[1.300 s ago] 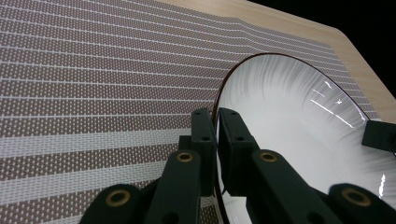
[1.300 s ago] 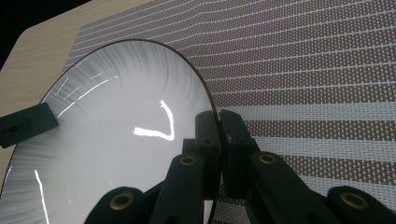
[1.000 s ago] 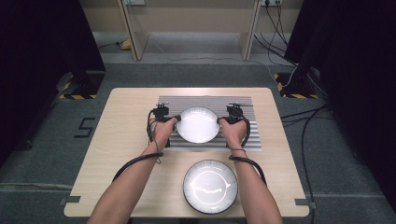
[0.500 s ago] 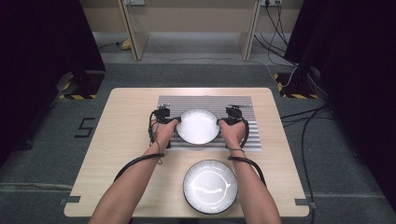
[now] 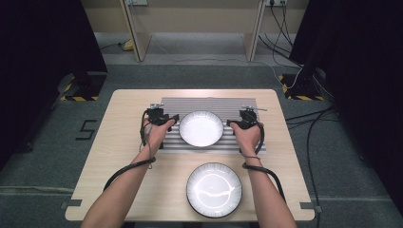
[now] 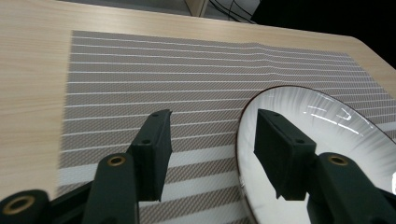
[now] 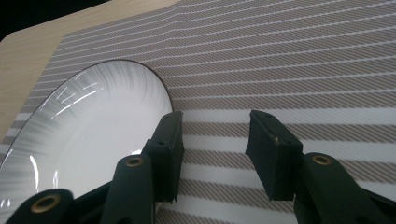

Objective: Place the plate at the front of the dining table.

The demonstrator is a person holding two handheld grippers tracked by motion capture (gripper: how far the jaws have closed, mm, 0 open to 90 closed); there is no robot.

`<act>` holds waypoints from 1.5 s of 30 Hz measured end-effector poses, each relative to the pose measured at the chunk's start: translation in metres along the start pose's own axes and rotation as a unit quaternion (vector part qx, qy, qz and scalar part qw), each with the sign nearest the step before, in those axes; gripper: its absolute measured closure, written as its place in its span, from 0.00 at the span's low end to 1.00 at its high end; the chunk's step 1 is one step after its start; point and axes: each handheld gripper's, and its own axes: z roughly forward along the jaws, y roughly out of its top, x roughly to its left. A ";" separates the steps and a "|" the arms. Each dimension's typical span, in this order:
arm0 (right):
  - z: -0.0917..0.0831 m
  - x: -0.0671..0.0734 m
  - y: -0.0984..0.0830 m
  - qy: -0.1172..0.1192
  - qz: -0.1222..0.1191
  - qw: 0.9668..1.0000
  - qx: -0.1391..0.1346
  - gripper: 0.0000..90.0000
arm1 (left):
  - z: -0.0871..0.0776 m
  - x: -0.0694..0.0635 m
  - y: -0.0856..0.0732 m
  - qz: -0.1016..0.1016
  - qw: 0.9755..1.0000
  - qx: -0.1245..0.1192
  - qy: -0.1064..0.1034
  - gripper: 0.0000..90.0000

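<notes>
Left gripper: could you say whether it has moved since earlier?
Yes: left gripper drew leftward from the far plate over the mat; its jaws have just been opening, holding nothing.

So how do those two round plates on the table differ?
The white plate with the thin dark rim lies on the grey striped placemat, between the left tongs and right tongs; the glossy dark-rimmed plate sits on the bare wooden table, nearer the person. The mat plate looks smaller and shows fine radial streaks; the near one mirrors the lights. Both are round and empty.
</notes>
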 end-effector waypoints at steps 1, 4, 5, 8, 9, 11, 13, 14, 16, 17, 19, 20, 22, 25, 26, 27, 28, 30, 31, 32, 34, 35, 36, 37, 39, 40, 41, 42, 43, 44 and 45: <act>0.000 0.000 0.000 0.000 0.000 1.000 0.000 0.61 | 0.000 0.000 0.000 0.000 1.000 0.000 0.000 0.49; -0.019 -0.016 -0.013 0.000 0.005 1.000 0.006 0.57 | -0.019 0.008 -0.004 0.007 1.000 0.000 -0.011 0.48; -0.024 -0.020 -0.018 0.001 0.007 1.000 0.004 0.56 | -0.031 0.013 -0.006 0.009 1.000 -0.002 -0.016 0.48; -0.036 -0.029 -0.033 0.005 0.008 1.000 0.007 0.55 | -0.052 0.020 -0.012 0.013 0.999 -0.005 -0.033 0.46; -0.040 -0.031 -0.037 0.005 0.005 1.000 0.005 0.55 | -0.058 0.021 -0.015 0.017 0.999 -0.003 -0.038 0.46; -0.049 -0.036 -0.044 0.006 0.005 1.000 0.001 0.55 | -0.069 0.022 -0.021 0.016 0.999 -0.005 -0.051 0.46; -0.057 -0.039 -0.051 0.009 0.004 1.000 0.000 0.55 | -0.079 0.022 -0.029 0.026 0.998 -0.005 -0.057 0.46; -0.061 -0.041 -0.054 0.007 0.002 1.000 -0.001 0.55 | -0.079 0.022 -0.029 0.026 0.998 -0.005 -0.057 0.46; -0.073 -0.045 -0.060 0.008 0.000 1.000 -0.008 0.54 | -0.095 0.026 -0.043 0.045 0.997 -0.010 -0.063 0.46; -0.077 -0.047 -0.062 0.006 0.001 1.000 -0.011 0.54 | -0.101 0.028 -0.047 0.044 0.997 -0.012 -0.062 0.46; -0.088 -0.053 -0.068 0.006 0.002 1.000 -0.017 0.54 | -0.112 0.035 -0.055 0.041 0.997 -0.017 -0.059 0.46; -0.093 -0.055 -0.071 0.007 0.006 1.000 -0.020 0.54 | -0.116 0.038 -0.058 0.040 0.997 -0.020 -0.058 0.46; -0.096 -0.058 -0.073 0.009 0.010 1.000 -0.019 0.53 | -0.124 0.043 -0.064 0.034 0.997 -0.028 -0.056 0.46; -0.117 -0.070 -0.091 0.013 0.028 0.999 -0.028 0.53 | -0.144 0.059 -0.077 0.029 0.998 -0.038 -0.041 0.46; -0.121 -0.071 -0.093 0.011 0.030 0.999 -0.031 0.53 | -0.150 0.063 -0.079 0.028 0.998 -0.040 -0.037 0.46; -0.125 -0.073 -0.097 0.007 0.027 0.999 -0.033 0.53 | -0.155 0.067 -0.082 0.022 0.998 -0.041 -0.032 0.46; -0.129 -0.075 -0.100 0.007 0.031 0.999 -0.035 0.53 | -0.160 0.070 -0.084 0.023 0.998 -0.047 -0.024 0.46; -0.137 -0.079 -0.105 0.014 0.042 0.998 -0.041 0.53 | -0.170 0.077 -0.088 0.028 0.998 -0.056 -0.008 0.46; -0.140 -0.081 -0.107 0.011 0.040 0.998 -0.043 0.53 | -0.176 0.082 -0.090 0.026 0.998 -0.061 -0.003 0.46; -0.140 -0.081 -0.107 0.011 0.040 0.998 -0.043 0.53 | -0.176 0.082 -0.090 0.026 0.998 -0.061 -0.003 0.46; -0.150 -0.085 -0.112 0.005 0.040 0.998 -0.048 0.53 | -0.185 0.088 -0.094 0.023 0.997 -0.071 0.008 0.46; -0.152 -0.086 -0.114 0.002 0.034 0.998 -0.049 0.53 | -0.192 0.093 -0.097 0.018 0.997 -0.075 0.014 0.46; -0.154 -0.086 -0.115 0.002 0.035 0.998 -0.050 0.53 | -0.192 0.093 -0.097 0.018 0.997 -0.075 0.014 0.46; -0.158 -0.087 -0.116 0.001 0.036 0.998 -0.052 0.53 | -0.197 0.097 -0.101 0.017 0.997 -0.077 0.020 0.46; -0.161 -0.088 -0.119 -0.004 0.028 0.998 -0.057 0.53 | -0.201 0.101 -0.105 0.013 0.997 -0.076 0.023 0.46; -0.163 -0.088 -0.121 -0.004 0.029 0.998 -0.058 0.53 | -0.203 0.102 -0.107 0.012 0.997 -0.078 0.025 0.46; -0.165 -0.089 -0.124 -0.007 0.025 0.998 -0.060 0.53 | -0.205 0.103 -0.108 0.011 0.996 -0.079 0.027 0.46; -0.166 -0.090 -0.125 -0.009 0.021 0.998 -0.060 0.53 | -0.207 0.105 -0.110 0.011 0.996 -0.080 0.028 0.46; -0.168 -0.090 -0.128 -0.011 0.019 0.998 -0.062 0.53 | -0.208 0.106 -0.111 0.009 0.996 -0.082 0.029 0.46; -0.168 -0.090 -0.128 -0.011 0.019 0.998 -0.062 0.53 | -0.208 0.106 -0.111 0.009 0.996 -0.082 0.029 0.46; -0.172 -0.091 -0.133 -0.012 0.014 0.997 -0.069 0.52 | -0.211 0.108 -0.114 0.006 0.996 -0.082 0.031 0.46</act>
